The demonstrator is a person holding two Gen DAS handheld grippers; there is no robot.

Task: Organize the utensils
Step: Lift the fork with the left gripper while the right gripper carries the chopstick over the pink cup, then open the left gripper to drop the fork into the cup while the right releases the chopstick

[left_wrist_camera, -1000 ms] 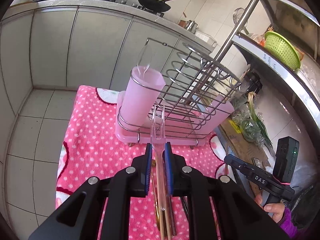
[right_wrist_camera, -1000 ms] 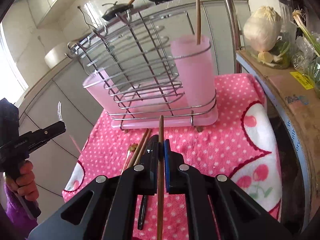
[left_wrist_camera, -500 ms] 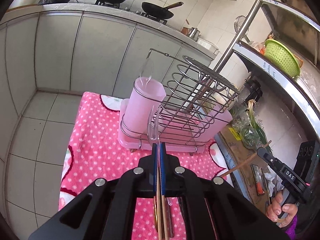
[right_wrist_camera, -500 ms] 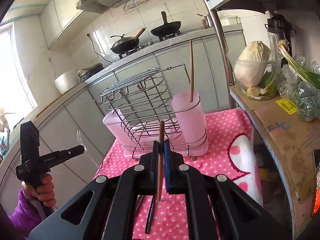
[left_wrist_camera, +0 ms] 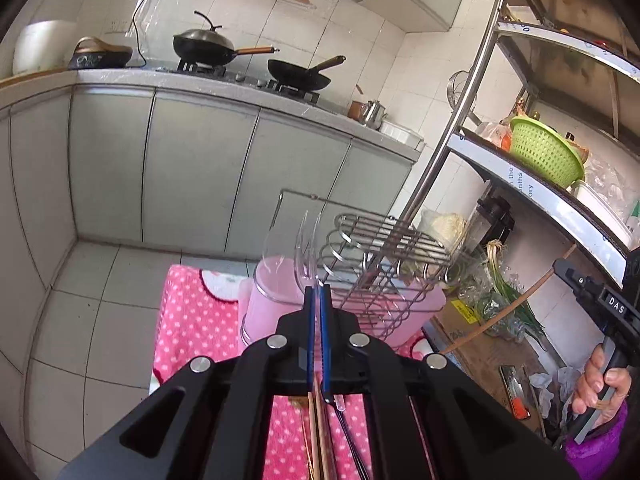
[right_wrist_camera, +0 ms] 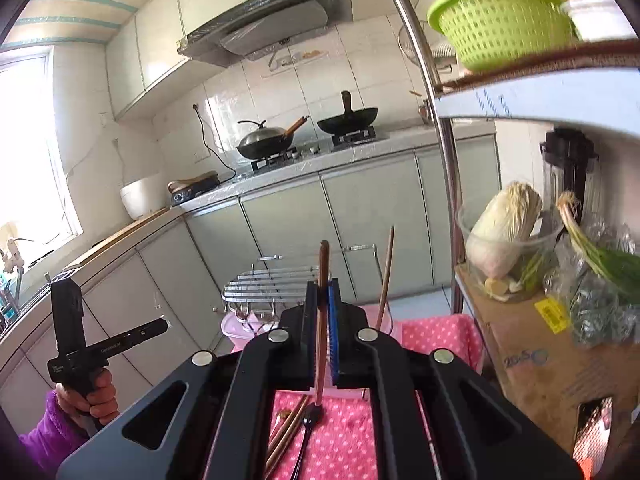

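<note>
A clear plastic fork (left_wrist_camera: pixel 307 248) is clamped upright in the left gripper (left_wrist_camera: pixel 317 300), above the near pink cup (left_wrist_camera: pixel 272 300) of the wire rack (left_wrist_camera: pixel 384 248). A brown chopstick (right_wrist_camera: pixel 322 280) is pinched in the right gripper (right_wrist_camera: pixel 322 300), near the far cup where another chopstick (right_wrist_camera: pixel 386 276) stands. The carry-to-holder step appears to be in hand; next, each utensil must be lined up over its cup and lowered before release. More utensils (right_wrist_camera: pixel 292 432) are left on the pink cloth (left_wrist_camera: pixel 192 320).
</note>
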